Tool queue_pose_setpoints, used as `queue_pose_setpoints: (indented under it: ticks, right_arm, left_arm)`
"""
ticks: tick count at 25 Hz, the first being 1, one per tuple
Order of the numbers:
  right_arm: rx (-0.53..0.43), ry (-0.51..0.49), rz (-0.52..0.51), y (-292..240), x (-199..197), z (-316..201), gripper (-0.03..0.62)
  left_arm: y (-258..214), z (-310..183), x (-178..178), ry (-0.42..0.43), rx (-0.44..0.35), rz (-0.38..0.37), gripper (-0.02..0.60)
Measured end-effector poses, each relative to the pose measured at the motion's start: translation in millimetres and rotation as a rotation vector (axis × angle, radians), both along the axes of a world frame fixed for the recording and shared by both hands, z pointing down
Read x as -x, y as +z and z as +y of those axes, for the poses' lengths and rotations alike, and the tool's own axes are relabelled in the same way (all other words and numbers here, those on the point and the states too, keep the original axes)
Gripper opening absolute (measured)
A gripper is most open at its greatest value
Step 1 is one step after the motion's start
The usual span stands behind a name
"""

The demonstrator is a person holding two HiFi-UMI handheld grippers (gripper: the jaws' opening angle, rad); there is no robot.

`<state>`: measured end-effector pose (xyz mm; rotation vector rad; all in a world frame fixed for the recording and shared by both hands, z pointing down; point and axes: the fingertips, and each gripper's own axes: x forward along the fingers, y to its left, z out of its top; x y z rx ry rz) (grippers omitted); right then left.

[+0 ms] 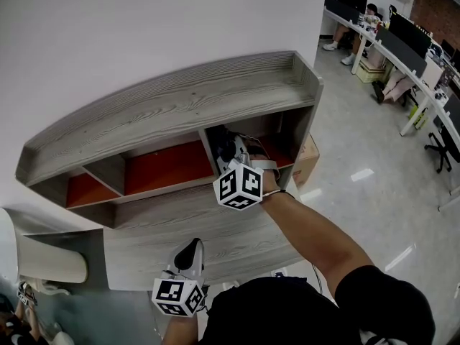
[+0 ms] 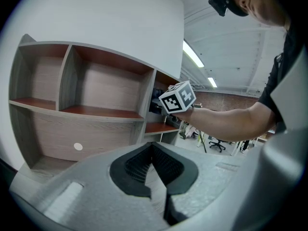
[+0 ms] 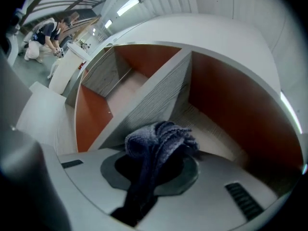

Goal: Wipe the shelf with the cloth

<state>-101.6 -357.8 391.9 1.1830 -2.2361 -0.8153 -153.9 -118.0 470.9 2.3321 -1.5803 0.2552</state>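
A grey wood-grain shelf unit [image 1: 180,103] with orange back panels stands against the white wall. My right gripper [image 1: 236,157] reaches into its right-hand compartment, with the marker cube [image 1: 238,185] just outside the opening. It is shut on a bunched dark blue cloth [image 3: 161,139], which sits over the compartment floor [image 3: 211,138] beside the grey divider [image 3: 154,97]. In the head view the cloth [image 1: 227,146] shows as a dark patch inside. My left gripper [image 1: 191,254] hangs low in front of the lower panel, shut with nothing in it; its pads [image 2: 139,165] meet at the tip.
A cardboard box [image 1: 310,158] stands on the floor to the right of the shelf. Desks with monitors [image 1: 402,38] and seated people fill the far right. A white curved object [image 1: 43,259] lies at the lower left. The other compartments [image 2: 103,88] hold nothing.
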Motion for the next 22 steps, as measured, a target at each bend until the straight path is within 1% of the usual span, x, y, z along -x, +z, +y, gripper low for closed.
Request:
queue_pose_setpoints:
  ticks: [6, 9, 14, 22]
  right_arm:
    - [0.004, 0.013, 0.117, 36.7, -0.5, -0.3, 0.076]
    - [0.024, 0.013, 0.154, 54.1, -1.2, 0.8, 0.077]
    - [0.056, 0.015, 0.187, 76.5, -1.7, 2.1, 0.077]
    - [0.083, 0.019, 0.207, 101.4, -1.1, 4.8, 0.077]
  left_arm:
    - [3.3, 0.6, 1.5, -0.003, 0.008, 0.002, 0.009]
    - [3.7, 0.4, 0.8, -0.004, 0.008, 0.007, 0.009]
    - [3.0, -1.2, 0.4, -0.002, 0.005, 0.012, 0.009]
    - [4.7, -0.4, 5.9, -0.007, 0.010, 0.011, 0.009]
